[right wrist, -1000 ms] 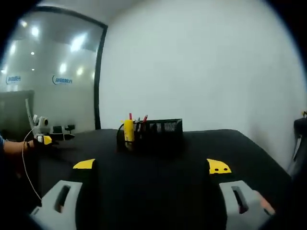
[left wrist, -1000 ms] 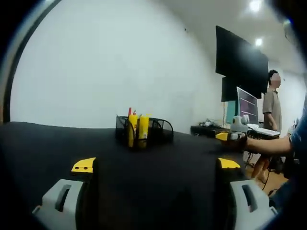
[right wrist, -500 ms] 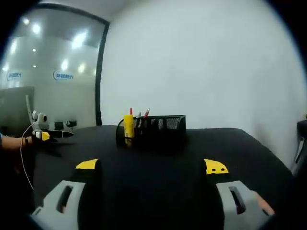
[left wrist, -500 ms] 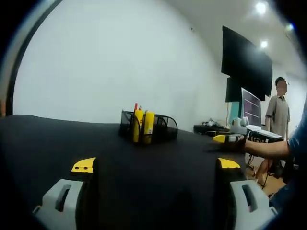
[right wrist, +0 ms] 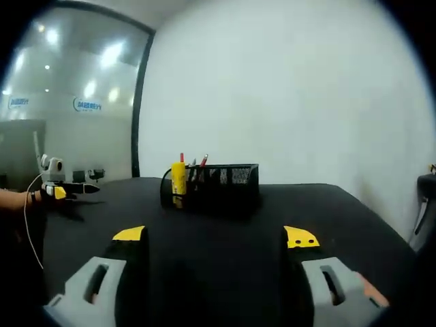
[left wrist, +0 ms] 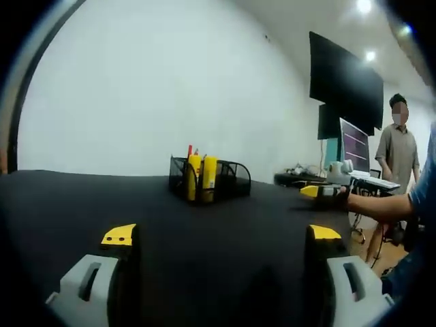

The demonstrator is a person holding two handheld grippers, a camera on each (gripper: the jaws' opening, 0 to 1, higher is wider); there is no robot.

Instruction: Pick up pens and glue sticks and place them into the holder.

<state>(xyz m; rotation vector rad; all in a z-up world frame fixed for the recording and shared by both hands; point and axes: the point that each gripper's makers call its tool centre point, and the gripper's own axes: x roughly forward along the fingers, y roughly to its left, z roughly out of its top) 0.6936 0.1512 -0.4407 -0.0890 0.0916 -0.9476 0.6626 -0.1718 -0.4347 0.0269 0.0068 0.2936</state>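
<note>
One black table (left wrist: 82, 197), white wall (left wrist: 157, 88), mesh holder (right wrist: 225, 182) mid-surface.

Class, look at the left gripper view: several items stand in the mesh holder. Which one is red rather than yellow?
The thin red pen, at the left end of the black mesh holder. The two glue sticks beside it are thick and yellow.

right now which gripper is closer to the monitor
Right. The right gripper is out toward the monitor, near that table edge; the left gripper is farther back across the black table.

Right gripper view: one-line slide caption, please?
Open right gripper faces a black mesh holder with yellow glue stick and pens.
</note>
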